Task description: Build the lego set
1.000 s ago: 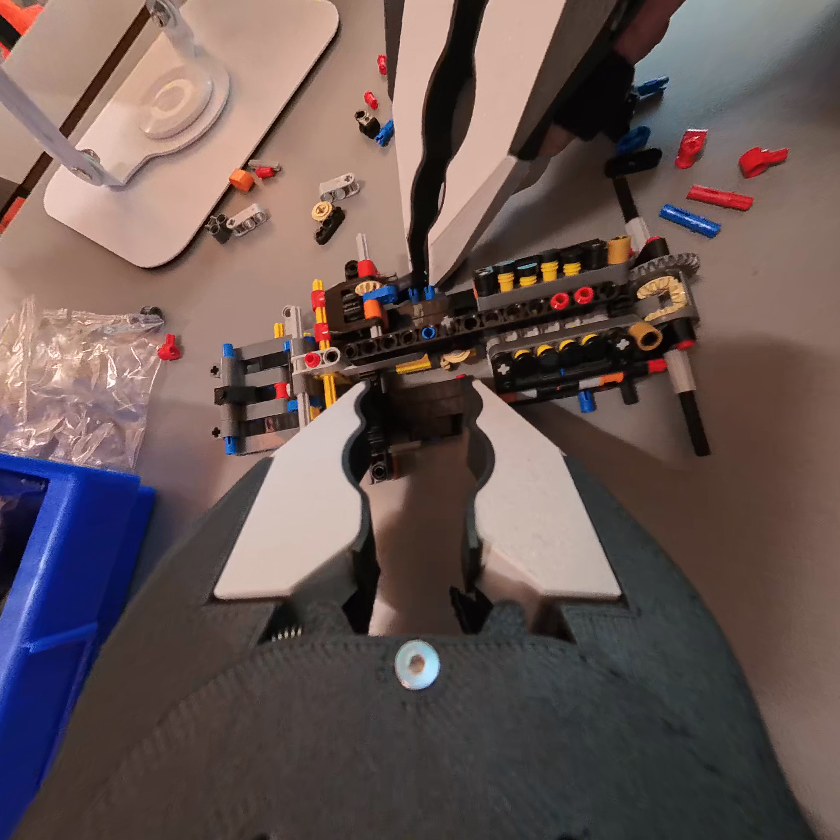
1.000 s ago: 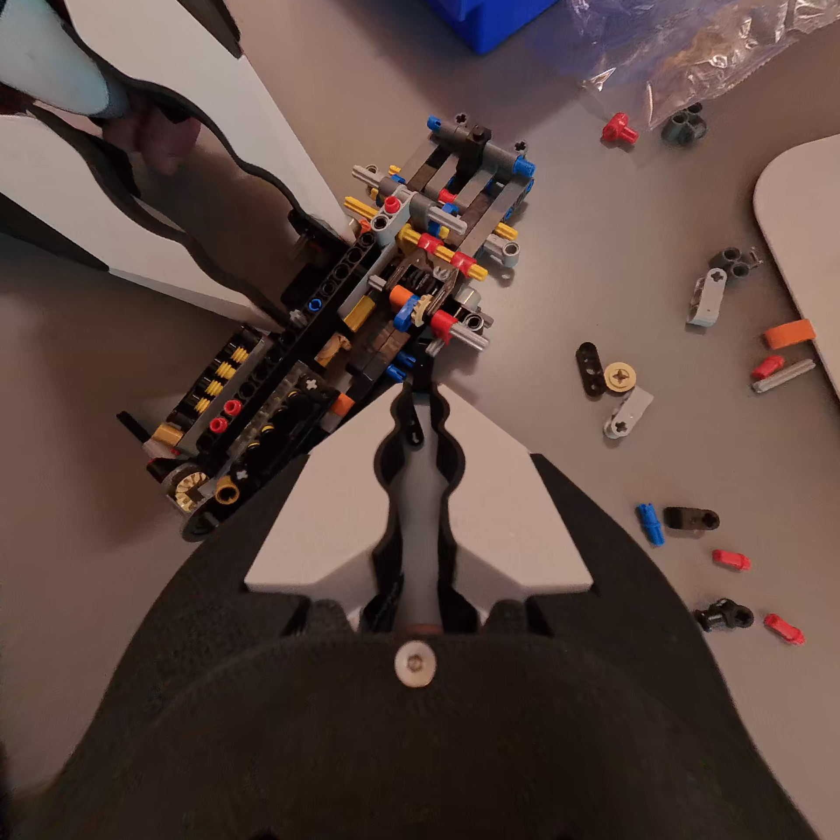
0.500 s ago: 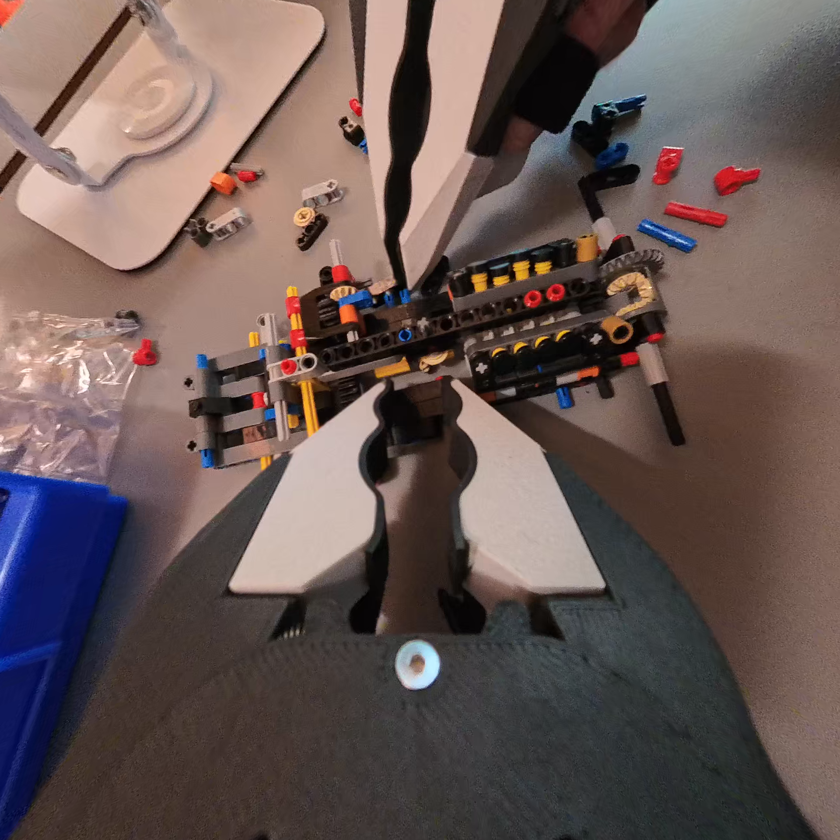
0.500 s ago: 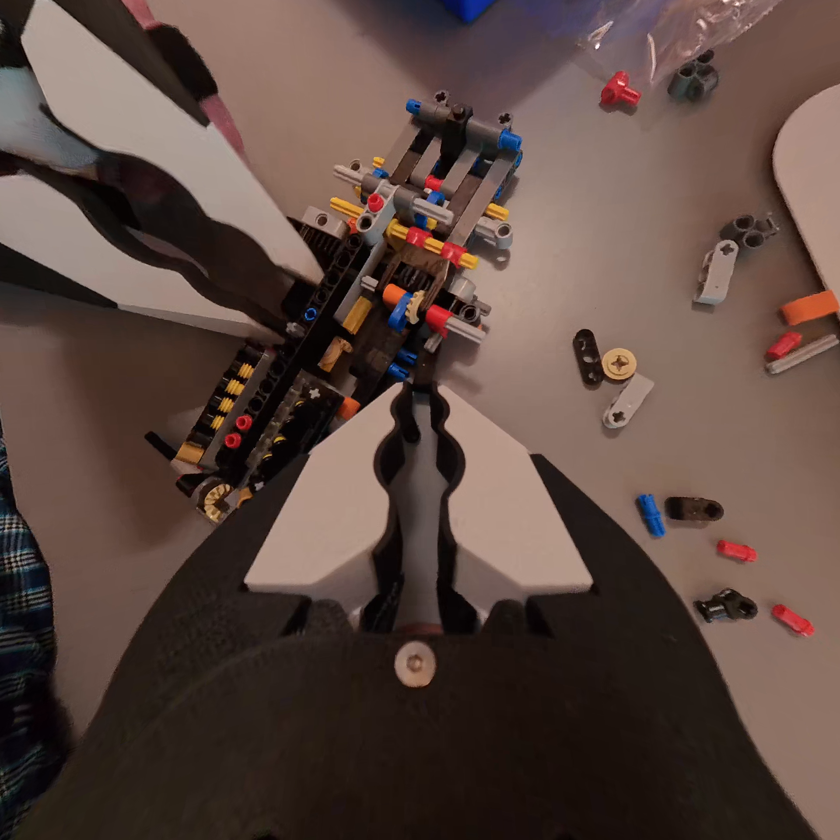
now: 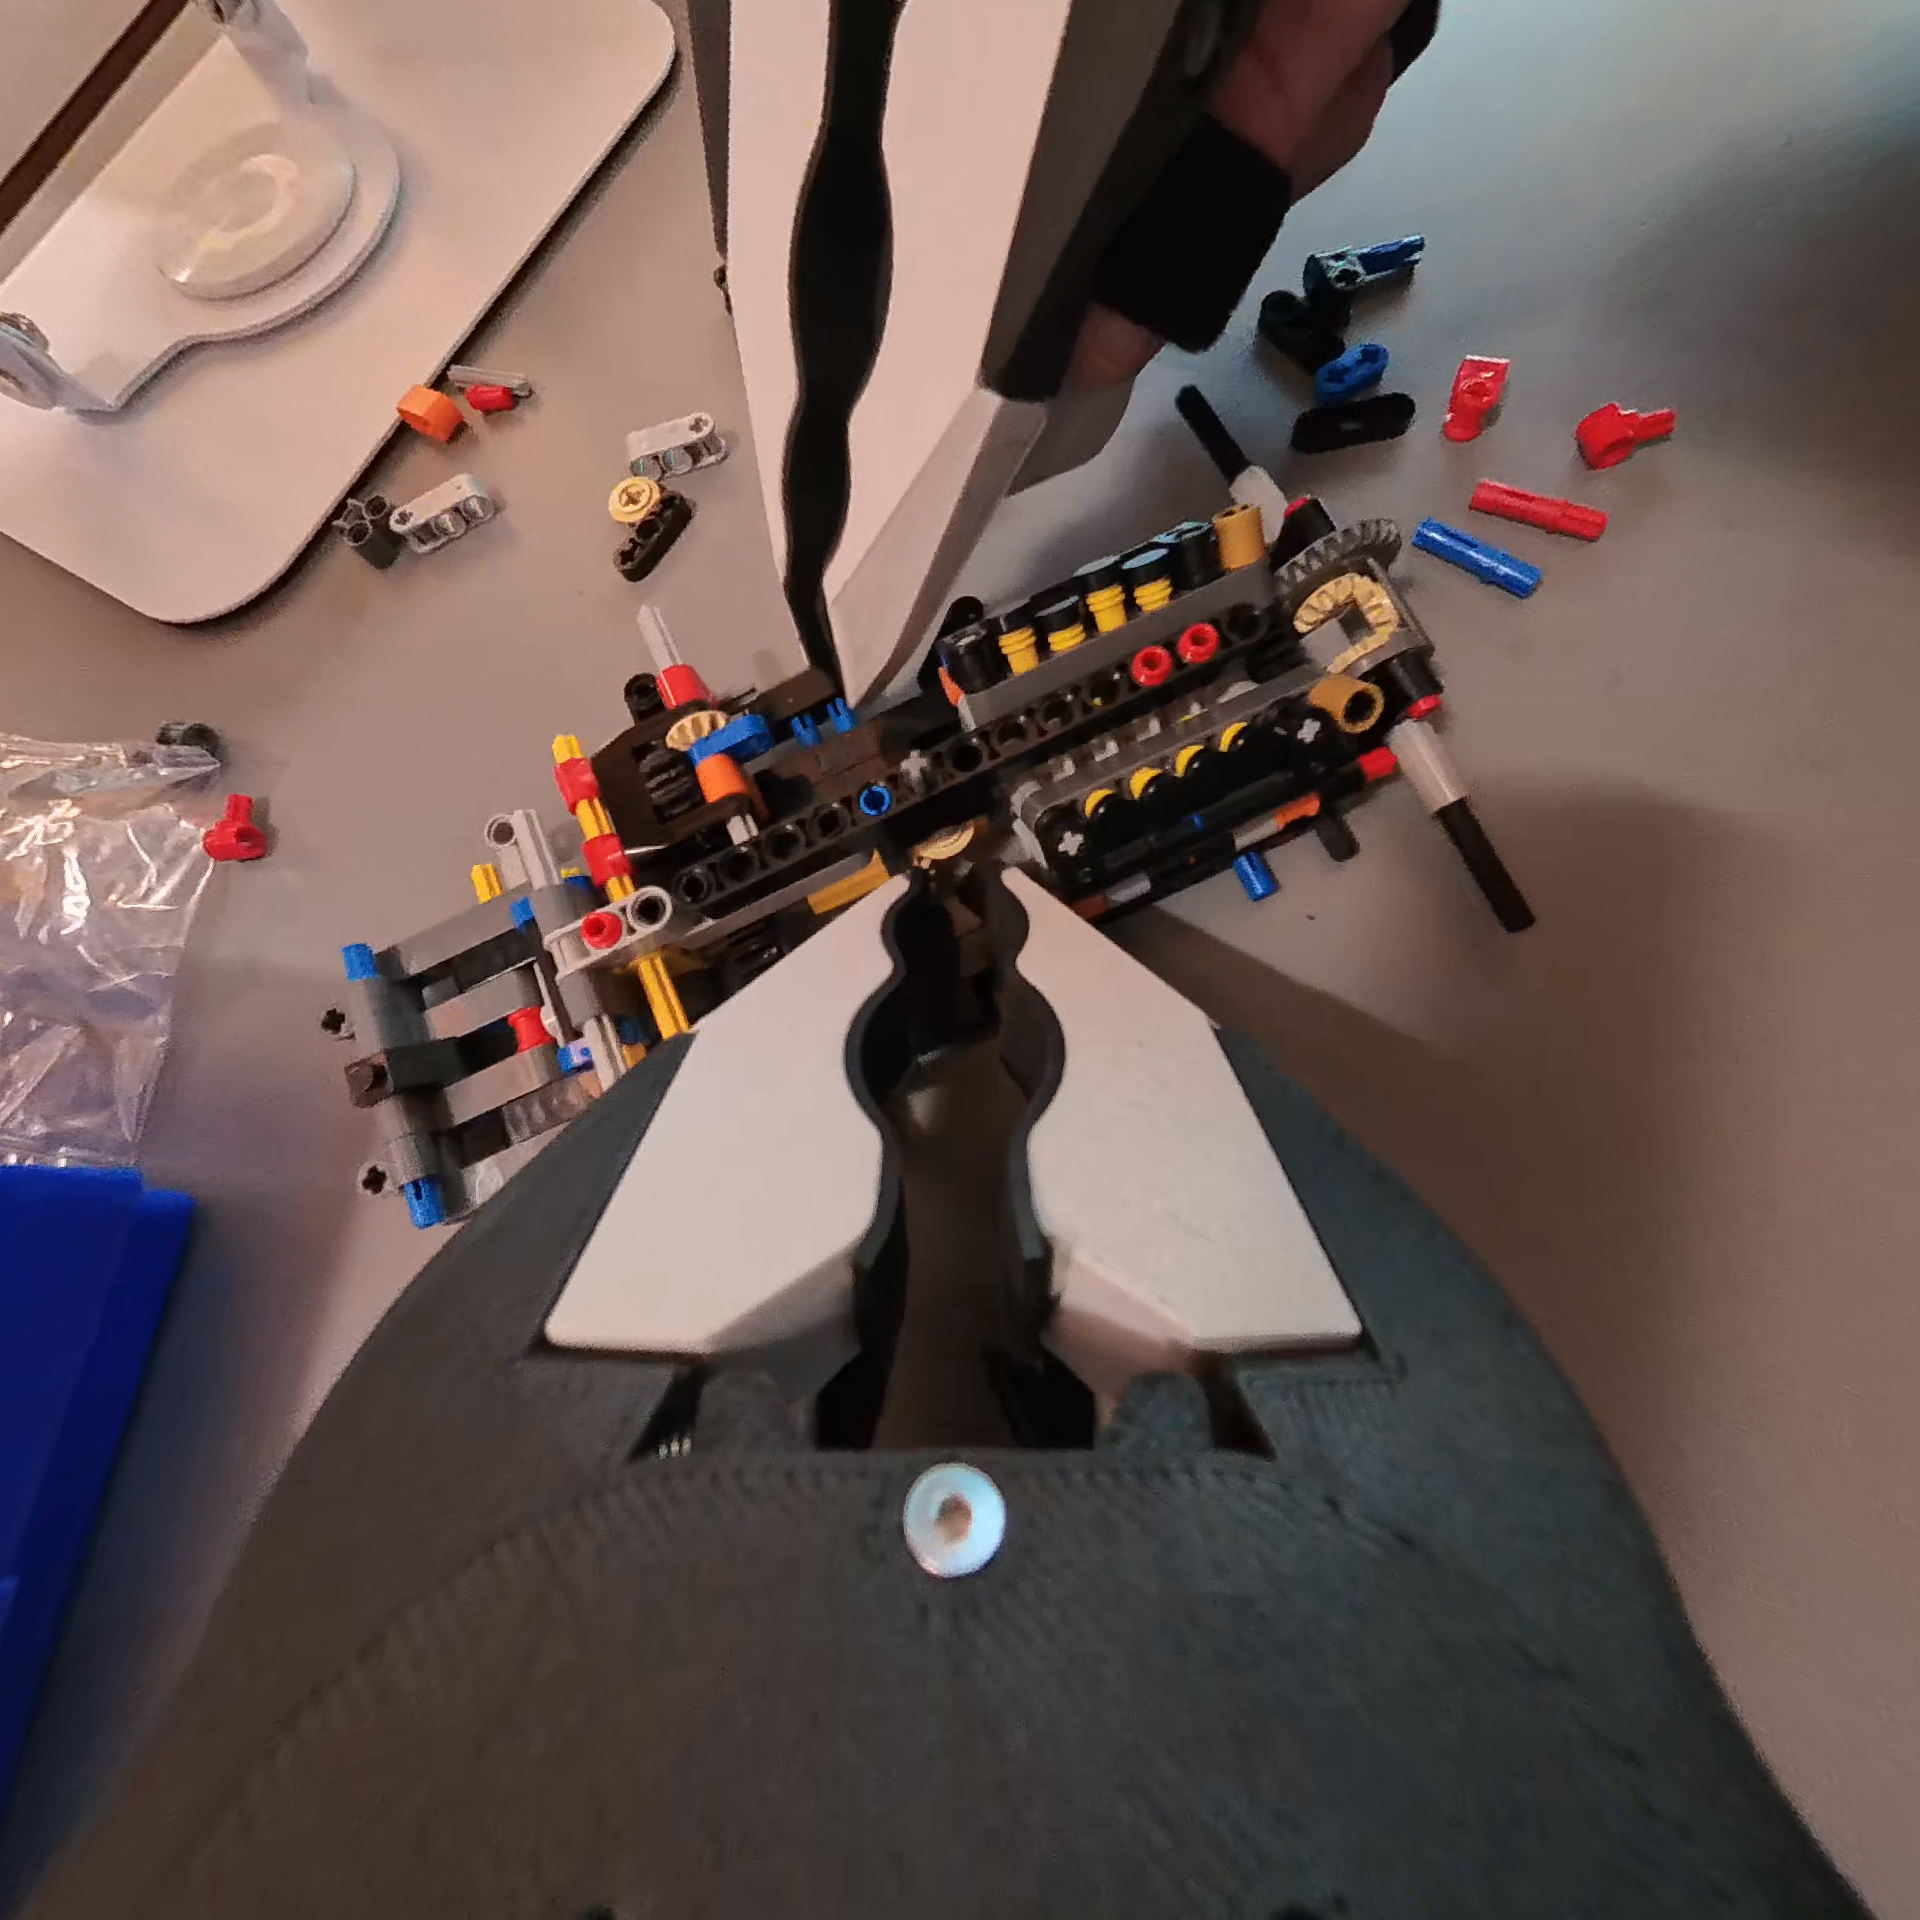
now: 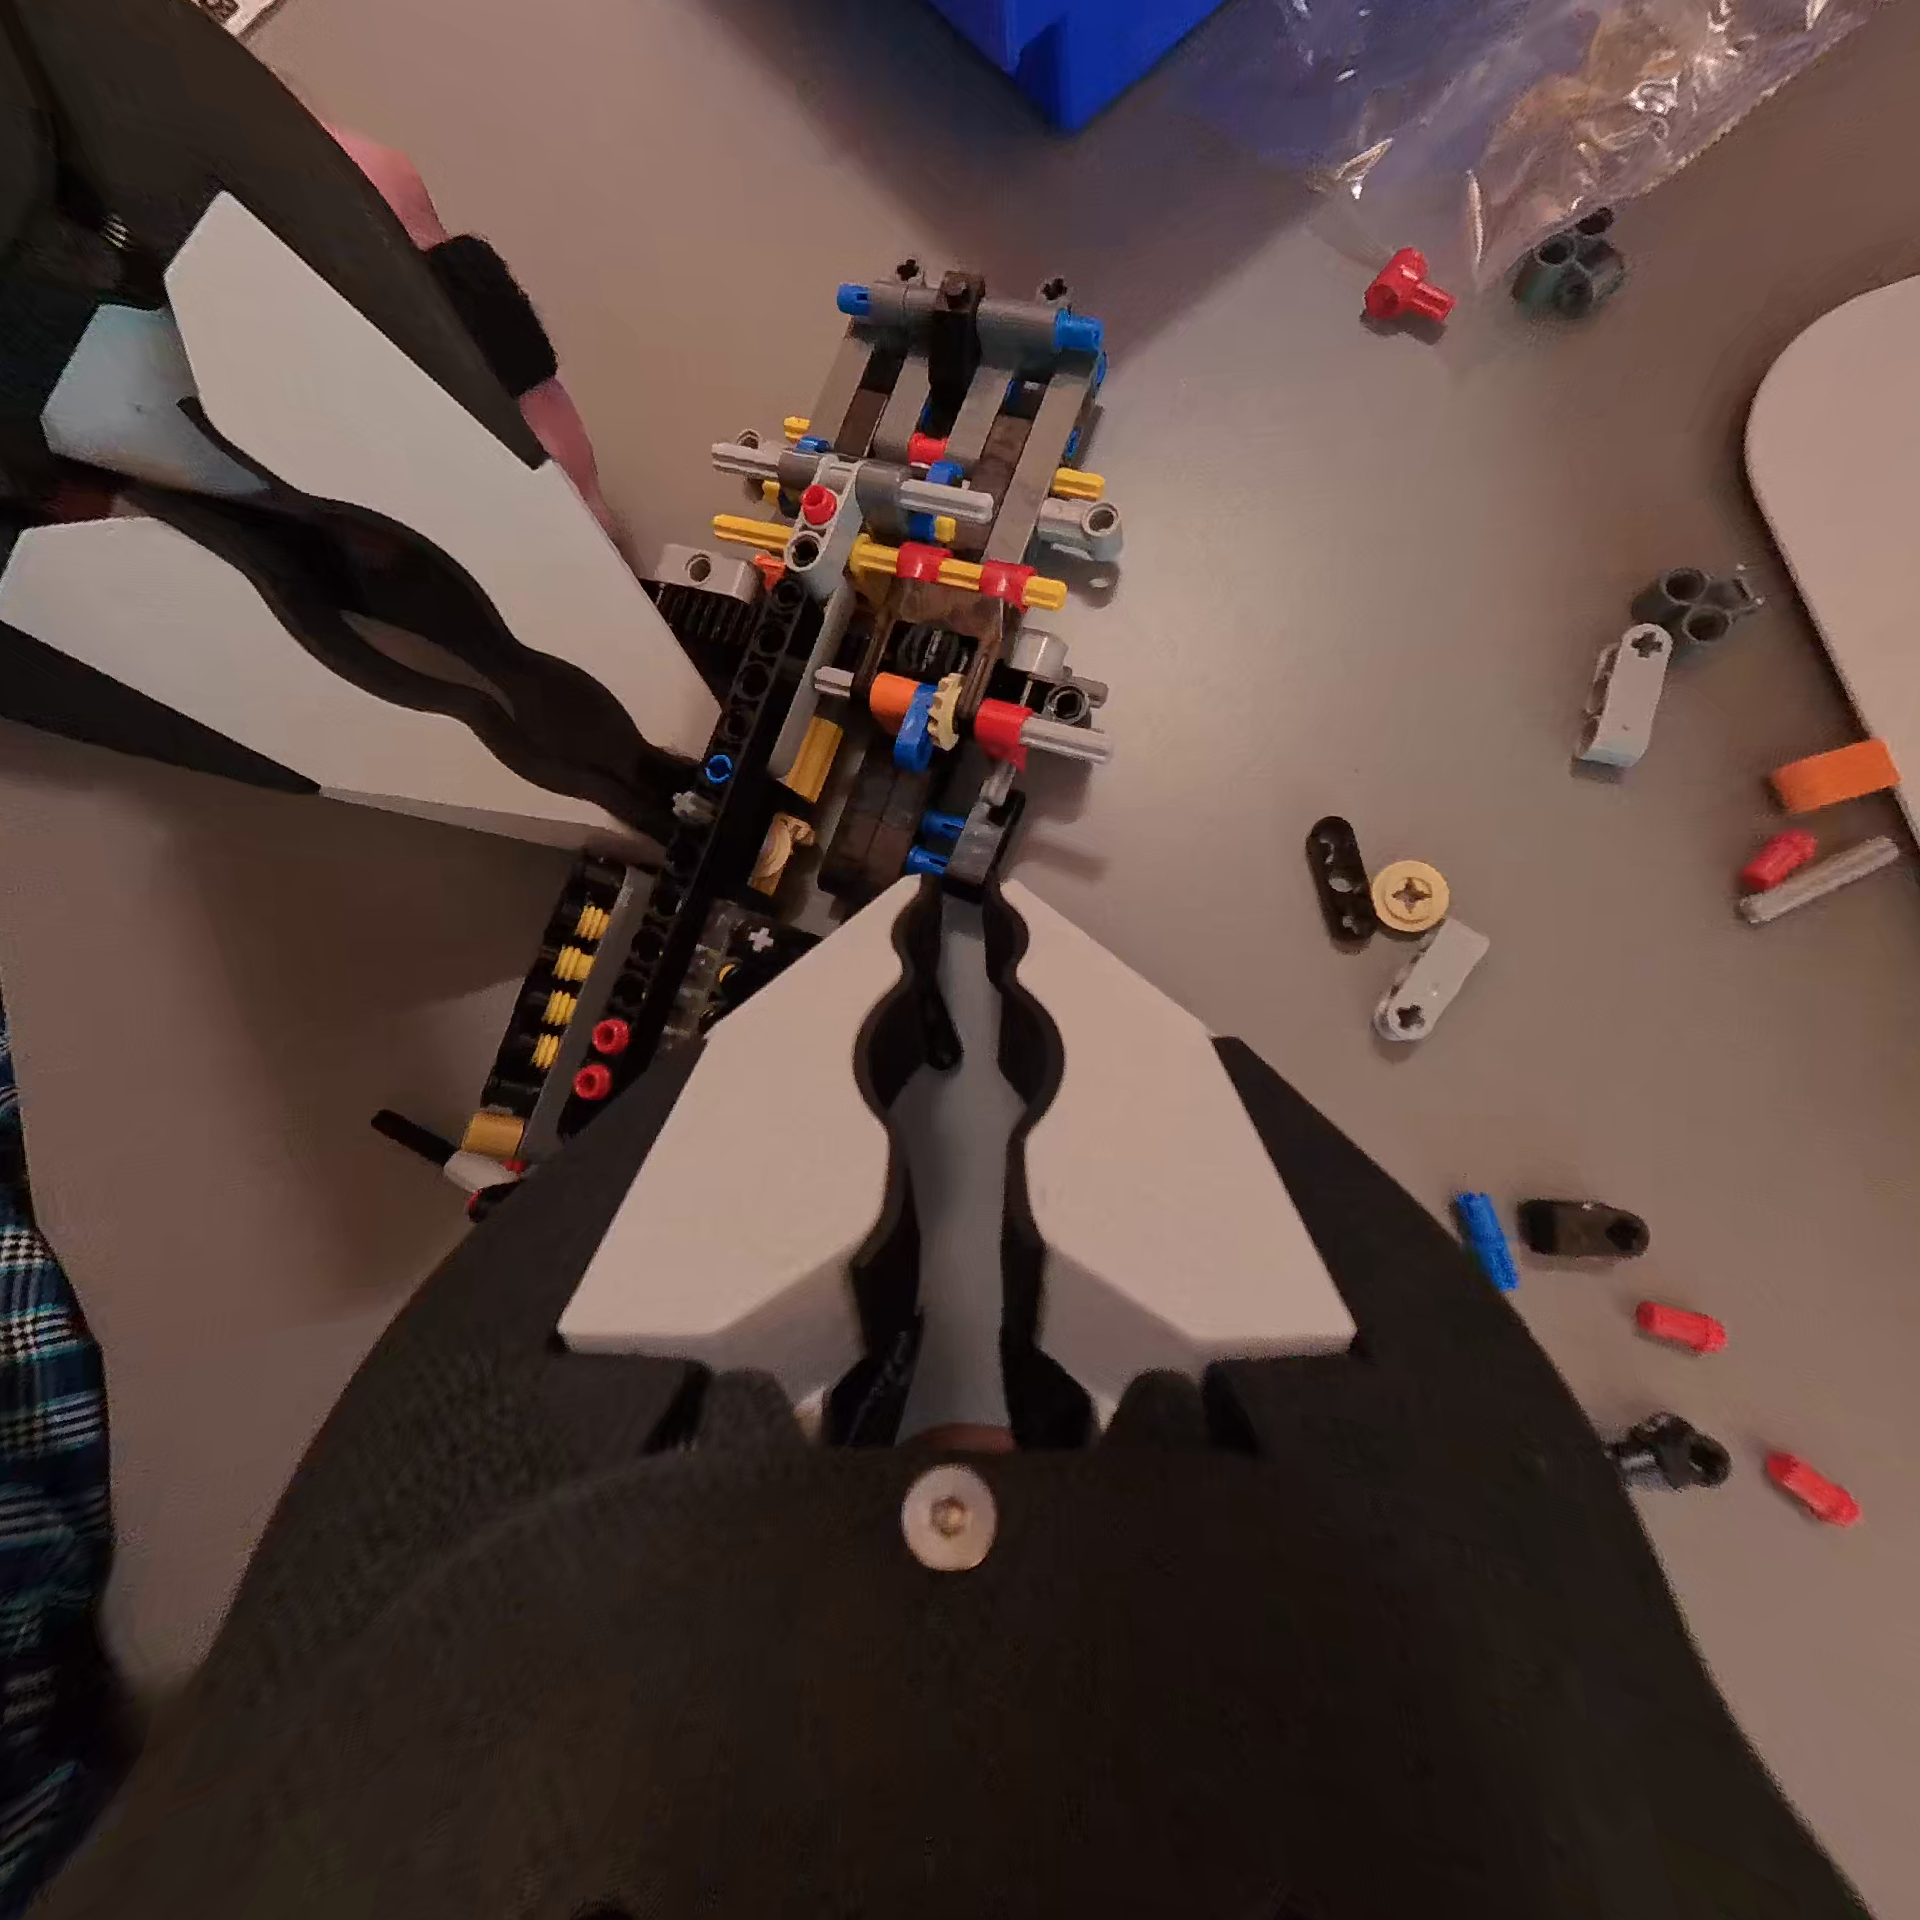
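Both pairs of jaws are closed to a narrow slit on the lego model; the left gripper pinches its near edge at the middle of the left wrist view, and the right gripper nips a small grey-and-blue part on the model's near side at the centre of the right wrist view; what exactly sits between either pair of tips is too small to tell. The model lies flat on the grey desk, a long frame of black and grey beams with yellow, red and blue pins and a tan gear at one end; it looks partly built. Much seems left: loose pieces are scattered at the right of the right wrist view, with more in a clear bag at the left edge of the left wrist view, beside a blue bin. The model's underside is hidden; the bin and a white stand base at upper left are cut off.
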{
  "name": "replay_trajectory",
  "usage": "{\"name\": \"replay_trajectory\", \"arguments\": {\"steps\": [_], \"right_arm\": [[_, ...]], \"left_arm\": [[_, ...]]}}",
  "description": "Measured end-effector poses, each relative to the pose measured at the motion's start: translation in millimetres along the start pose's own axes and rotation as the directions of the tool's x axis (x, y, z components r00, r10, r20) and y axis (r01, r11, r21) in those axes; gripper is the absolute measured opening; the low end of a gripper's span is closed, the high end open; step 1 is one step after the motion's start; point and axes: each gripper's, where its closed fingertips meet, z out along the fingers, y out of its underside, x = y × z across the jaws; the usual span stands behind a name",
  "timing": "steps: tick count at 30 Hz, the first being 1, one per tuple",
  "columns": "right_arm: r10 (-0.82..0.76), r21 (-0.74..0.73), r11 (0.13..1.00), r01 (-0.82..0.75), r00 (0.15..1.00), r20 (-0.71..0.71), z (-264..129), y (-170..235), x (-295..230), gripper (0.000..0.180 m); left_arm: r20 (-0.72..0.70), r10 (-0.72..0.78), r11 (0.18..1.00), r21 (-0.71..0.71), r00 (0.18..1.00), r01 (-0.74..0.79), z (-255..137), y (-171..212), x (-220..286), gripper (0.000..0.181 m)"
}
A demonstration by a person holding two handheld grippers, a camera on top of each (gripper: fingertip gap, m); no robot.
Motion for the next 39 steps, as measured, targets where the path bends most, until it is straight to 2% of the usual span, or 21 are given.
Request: {"name": "replay_trajectory", "arguments": {"steps": [1,13,23,24,30,39], "right_arm": [[0.002,0.007,1.0,-0.002,1.0,0.008,0.8,-0.2,-0.5,0.005],[-0.06,0.063,0.996,0.058,0.998,0.036,2.1,-1.2,-1.1,0.004],[-0.202,0.049,0.979,0.2,0.979,0.043,3.4,-3.4,-2.1,0.003],[-0.198,0.04,0.98,0.197,0.979,0.047,4.0,-3.1,-2.6,0.004],[-0.199,0.021,0.98,0.198,0.977,0.072,4.2,-3.3,-2.9,0.004],[-0.111,0.032,0.993,0.109,0.991,0.071,8.1,-2.6,-2.2,0.007]], "left_arm": [[-0.003,-0.005,1.0,0.0,1.0,0.005,0.1,0.1,0.0,0.008],[-0.01,-0.013,1.0,-0.006,1.0,0.013,0.7,1.4,-0.7,0.009],[-0.014,-0.012,1.0,-0.014,1.0,0.011,0.7,3.1,-1.3,0.008],[0.001,-0.009,1.0,-0.013,1.0,0.009,0.4,3.2,-3.5,0.002],[0.012,0.004,1.0,-0.011,1.0,-0.004,0.4,3.2,-3.7,0.002],[0.022,-0.004,1.0,-0.012,1.0,0.004,0.4,3.0,-4.7,0.002]]}}
